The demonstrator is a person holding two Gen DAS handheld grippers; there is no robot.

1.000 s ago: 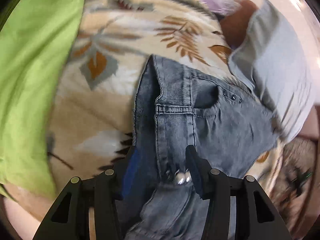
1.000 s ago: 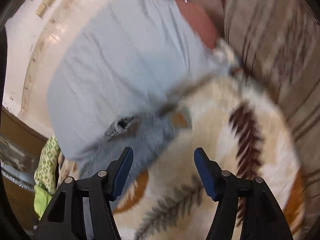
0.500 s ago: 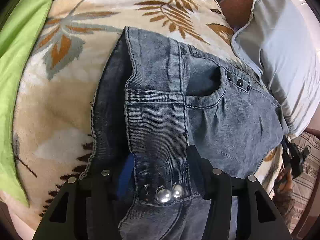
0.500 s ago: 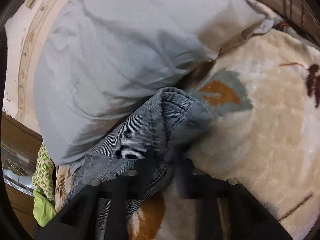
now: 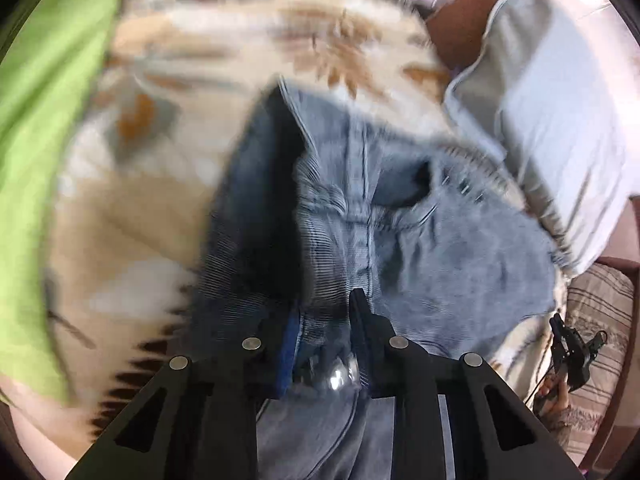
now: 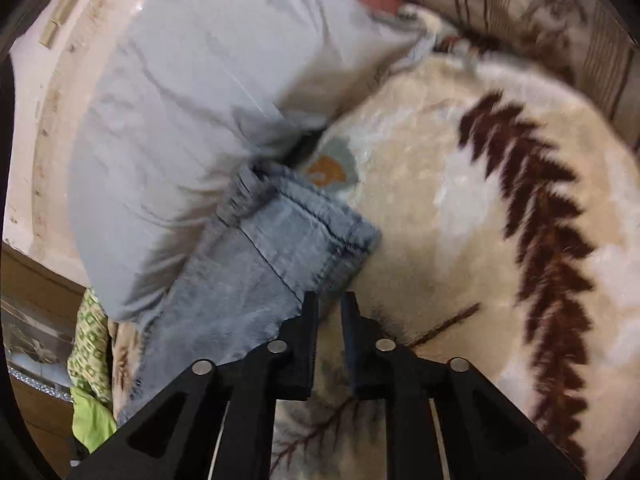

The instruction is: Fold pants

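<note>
Surface: cream fleece blanket [image 6: 420,240] with brown and orange leaf print, covering a bed.
Writing: no readable brand or label; left view is blurred.
Surroundings: grey pillow [image 6: 192,112], lime-green cloth [image 5: 36,152], striped cushion [image 6: 520,4].
Pants: blue denim jeans [image 5: 420,248] lying on the blanket against the pillow.
Left gripper [image 5: 324,332]: jaws clamped on the waistband by its metal buttons.
Right gripper [image 6: 329,312]: jaws nearly together at the jeans' hem; grip unclear.
</note>
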